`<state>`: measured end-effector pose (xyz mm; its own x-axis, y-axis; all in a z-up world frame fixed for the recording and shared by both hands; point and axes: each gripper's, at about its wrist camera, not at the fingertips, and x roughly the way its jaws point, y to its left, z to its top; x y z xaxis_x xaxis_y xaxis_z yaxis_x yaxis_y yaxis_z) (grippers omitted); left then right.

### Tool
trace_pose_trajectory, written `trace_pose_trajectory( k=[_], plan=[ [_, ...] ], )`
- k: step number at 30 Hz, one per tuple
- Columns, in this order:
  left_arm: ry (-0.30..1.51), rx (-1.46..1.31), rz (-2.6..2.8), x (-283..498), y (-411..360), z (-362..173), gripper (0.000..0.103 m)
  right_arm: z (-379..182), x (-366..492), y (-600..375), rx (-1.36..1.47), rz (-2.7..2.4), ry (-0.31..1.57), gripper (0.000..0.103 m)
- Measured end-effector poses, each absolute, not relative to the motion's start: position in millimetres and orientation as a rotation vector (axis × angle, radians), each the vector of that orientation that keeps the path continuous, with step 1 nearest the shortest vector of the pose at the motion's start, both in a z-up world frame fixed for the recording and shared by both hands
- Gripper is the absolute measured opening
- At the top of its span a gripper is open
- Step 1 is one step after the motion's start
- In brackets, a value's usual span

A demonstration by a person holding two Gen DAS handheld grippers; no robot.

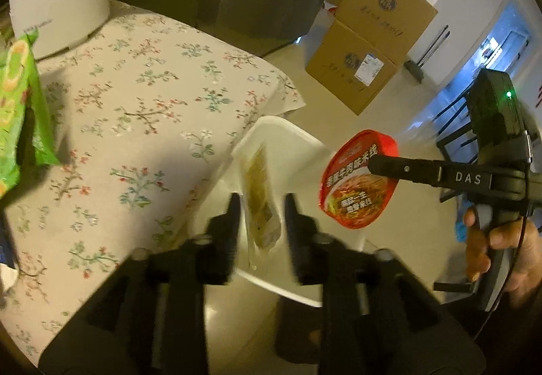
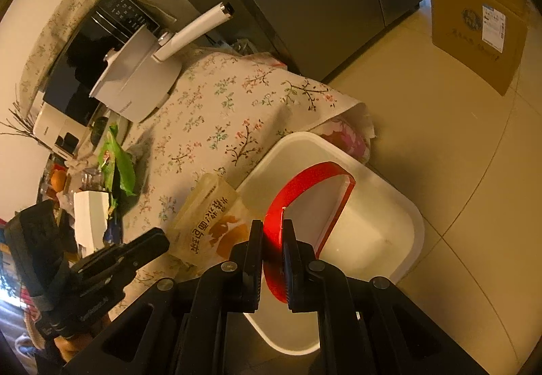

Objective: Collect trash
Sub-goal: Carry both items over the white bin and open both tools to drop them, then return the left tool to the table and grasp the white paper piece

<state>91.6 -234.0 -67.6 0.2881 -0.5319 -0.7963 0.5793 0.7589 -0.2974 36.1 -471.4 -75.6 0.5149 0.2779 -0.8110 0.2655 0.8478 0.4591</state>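
My left gripper (image 1: 262,217) hangs over the white bin (image 1: 301,133) beside the table, its jaws apart. A clear packet (image 1: 261,202) with yellowish contents stands upright in the gap, and the pads do not visibly press on it. In the right wrist view the same packet (image 2: 210,219) shows orange print beside the left gripper (image 2: 149,248). My right gripper (image 2: 272,239) is shut on the edge of a red noodle-bowl lid (image 2: 305,178), held over the bin (image 2: 411,219). From the left wrist view the lid (image 1: 355,185) faces me, pinched by the right gripper (image 1: 372,165).
A floral tablecloth (image 1: 135,97) covers the table. On it stand a white pot with a long handle (image 1: 57,6) and a green wrapper (image 1: 17,104). Cardboard boxes (image 1: 382,16) are stacked on the tiled floor beyond the bin. A hand (image 1: 491,249) holds the right gripper.
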Motion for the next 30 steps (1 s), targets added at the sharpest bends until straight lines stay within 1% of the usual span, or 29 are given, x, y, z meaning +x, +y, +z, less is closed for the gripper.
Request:
trace_pose_trajectory(
  k=[2, 3, 5, 7, 9, 11, 15, 19, 25, 26, 27, 28, 29, 30],
  plan=[
    [1.035, 0.073, -0.715, 91.4, -228.4, -63.2, 0.051, -77.0, 37.6, -470.1, 0.584, 0.008, 1.053, 0.011],
    [1.034, 0.081, -0.7, 91.5, -224.8, -61.5, 0.055, -78.1, 38.5, -469.0, 0.582, 0.006, 1.058, 0.011],
    [1.034, 0.085, -0.671, 92.1, -215.2, -57.5, 0.067, -80.2, 41.3, -467.3, 0.578, 0.004, 1.067, 0.011],
    [1.042, 0.082, -0.648, 93.6, -203.1, -54.2, 0.074, -82.5, 43.7, -465.6, 0.575, 0.001, 1.077, 0.011],
    [1.045, 0.082, -0.628, 94.8, -193.9, -51.3, 0.077, -84.9, 46.1, -464.2, 0.573, -0.002, 1.087, 0.011],
    [1.05, 0.091, -0.602, 95.0, -184.7, -48.4, 0.084, -88.1, 49.3, -461.5, 0.569, -0.009, 1.101, 0.011],
    [1.031, 0.109, -0.553, 93.9, -162.3, -40.6, 0.086, -95.8, 54.2, -455.6, 0.563, -0.022, 1.131, 0.011],
    [1.009, 0.123, -0.517, 92.9, -140.9, -34.0, 0.098, -104.1, 61.1, -448.8, 0.538, -0.033, 1.166, 0.011],
    [0.973, 0.135, -0.454, 92.4, -103.6, -26.3, 0.101, -117.1, 70.2, -441.2, 0.518, -0.065, 1.218, 0.013],
    [0.972, 0.131, -0.448, 91.9, -98.6, -25.5, 0.102, -118.1, 71.4, -440.3, 0.515, -0.072, 1.224, 0.015],
    [0.971, 0.126, -0.44, 92.0, -92.1, -24.6, 0.102, -118.8, 72.3, -439.8, 0.513, -0.081, 1.231, 0.023],
    [0.968, 0.121, -0.431, 92.2, -85.5, -23.3, 0.102, -118.8, 72.8, -439.2, 0.514, -0.088, 1.234, 0.036],
    [0.966, 0.117, -0.425, 91.7, -80.6, -22.1, 0.102, -118.0, 73.0, -438.6, 0.513, -0.094, 1.233, 0.046],
    [0.964, 0.112, -0.417, 91.8, -75.0, -20.9, 0.102, -115.8, 72.8, -437.9, 0.511, -0.103, 1.225, 0.062]
  ],
)
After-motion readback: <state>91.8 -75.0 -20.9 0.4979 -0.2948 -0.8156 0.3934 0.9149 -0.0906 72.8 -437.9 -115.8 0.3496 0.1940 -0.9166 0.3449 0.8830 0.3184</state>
